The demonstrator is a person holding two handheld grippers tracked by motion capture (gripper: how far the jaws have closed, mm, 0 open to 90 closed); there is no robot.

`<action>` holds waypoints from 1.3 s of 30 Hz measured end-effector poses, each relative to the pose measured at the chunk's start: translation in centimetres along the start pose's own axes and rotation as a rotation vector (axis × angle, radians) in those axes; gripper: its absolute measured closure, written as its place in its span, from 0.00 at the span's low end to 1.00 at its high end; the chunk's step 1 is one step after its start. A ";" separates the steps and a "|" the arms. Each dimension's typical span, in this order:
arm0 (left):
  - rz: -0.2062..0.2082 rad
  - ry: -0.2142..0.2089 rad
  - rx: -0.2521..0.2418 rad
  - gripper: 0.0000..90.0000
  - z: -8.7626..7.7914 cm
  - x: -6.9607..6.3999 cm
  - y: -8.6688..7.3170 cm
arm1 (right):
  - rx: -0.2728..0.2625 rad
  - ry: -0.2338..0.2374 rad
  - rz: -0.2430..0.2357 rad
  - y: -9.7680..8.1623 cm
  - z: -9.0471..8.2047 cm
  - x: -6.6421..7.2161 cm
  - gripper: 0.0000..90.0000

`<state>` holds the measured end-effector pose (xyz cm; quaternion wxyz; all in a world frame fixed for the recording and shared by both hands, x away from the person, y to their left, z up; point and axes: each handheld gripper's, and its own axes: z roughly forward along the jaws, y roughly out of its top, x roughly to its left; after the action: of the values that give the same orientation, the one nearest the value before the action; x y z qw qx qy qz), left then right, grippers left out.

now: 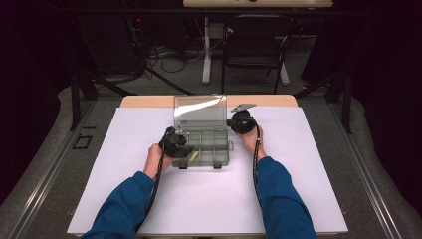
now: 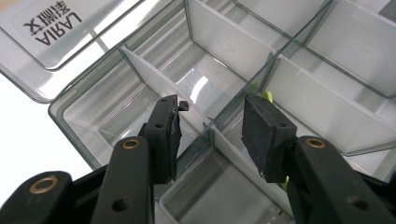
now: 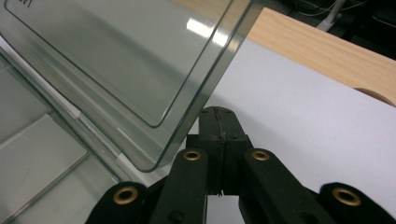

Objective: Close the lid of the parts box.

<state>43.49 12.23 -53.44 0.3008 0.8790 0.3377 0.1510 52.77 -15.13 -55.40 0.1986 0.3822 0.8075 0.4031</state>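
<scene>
A clear plastic compartment box (image 1: 225, 148) stands on a white sheet, its lid (image 1: 200, 111) raised upright at the back. My left gripper (image 2: 212, 126) hangs over the box's front left, jaws apart astride a crossing of divider walls (image 2: 154, 79), with nothing pressed between the pads. A small yellow-green piece (image 2: 267, 96) lies in a compartment behind one jaw, and also appears as the yellow-green piece (image 1: 192, 157) from above. My right gripper (image 3: 218, 126) is shut with its tips just beside the lid's (image 3: 116, 60) lower right corner, with nothing between the jaws.
The white sheet (image 1: 209, 199) covers most of the wooden table (image 1: 149, 101). Beyond the table's far edge stand a dark chair (image 1: 256, 50) and a desk leg (image 1: 206, 55), with cables on the floor.
</scene>
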 end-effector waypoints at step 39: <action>-0.012 0.008 -0.001 0.60 0.0 -0.1 0.0 | -0.118 0.011 -0.053 1.0 -2.1 0.3 1.00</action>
<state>43.40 12.13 -53.47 0.3009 0.8761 0.3442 0.1531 51.78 -15.55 -53.33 0.2269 0.3460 0.7933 0.4467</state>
